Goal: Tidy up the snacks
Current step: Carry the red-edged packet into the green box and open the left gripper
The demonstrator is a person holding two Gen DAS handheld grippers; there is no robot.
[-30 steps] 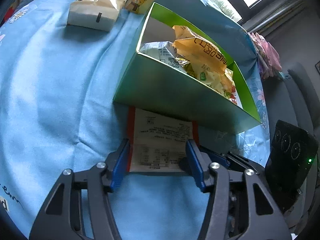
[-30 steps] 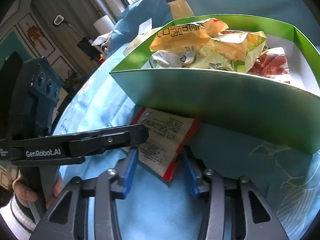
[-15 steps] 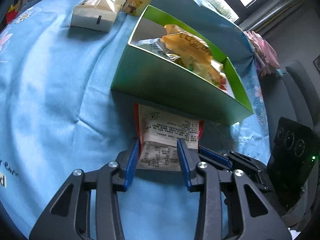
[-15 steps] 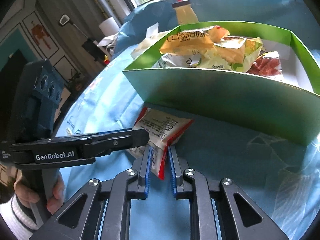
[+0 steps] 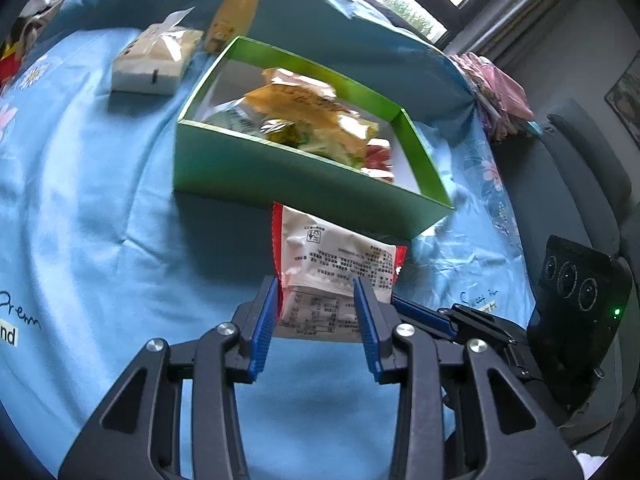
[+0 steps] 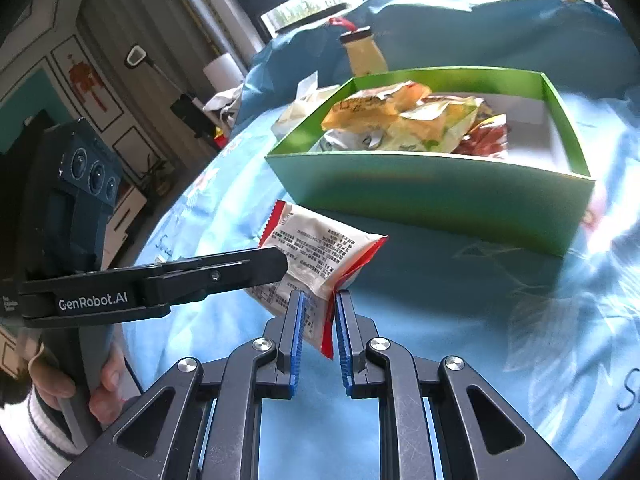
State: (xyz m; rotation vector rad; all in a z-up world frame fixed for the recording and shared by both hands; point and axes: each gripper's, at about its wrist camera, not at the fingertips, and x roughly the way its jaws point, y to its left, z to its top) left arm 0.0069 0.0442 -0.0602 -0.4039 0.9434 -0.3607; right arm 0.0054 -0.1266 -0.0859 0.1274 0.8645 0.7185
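A white snack packet with red edges (image 5: 332,268) hangs lifted above the blue cloth, just in front of the green box (image 5: 304,184). My left gripper (image 5: 316,300) is shut on its two sides. My right gripper (image 6: 320,308) is shut on its red end (image 6: 332,280); the packet also shows in the right wrist view (image 6: 320,248). The green box (image 6: 432,188) holds several yellow and red snack bags (image 6: 408,120).
A white tissue pack (image 5: 156,60) and a yellow bottle (image 5: 236,12) stand behind the box on the blue tablecloth (image 5: 80,200). A grey chair (image 5: 580,168) is at the right. The table's edge drops off left in the right wrist view.
Both grippers closed on the packet and raised it off the cloth. Both cameras pulled back and up from the box.
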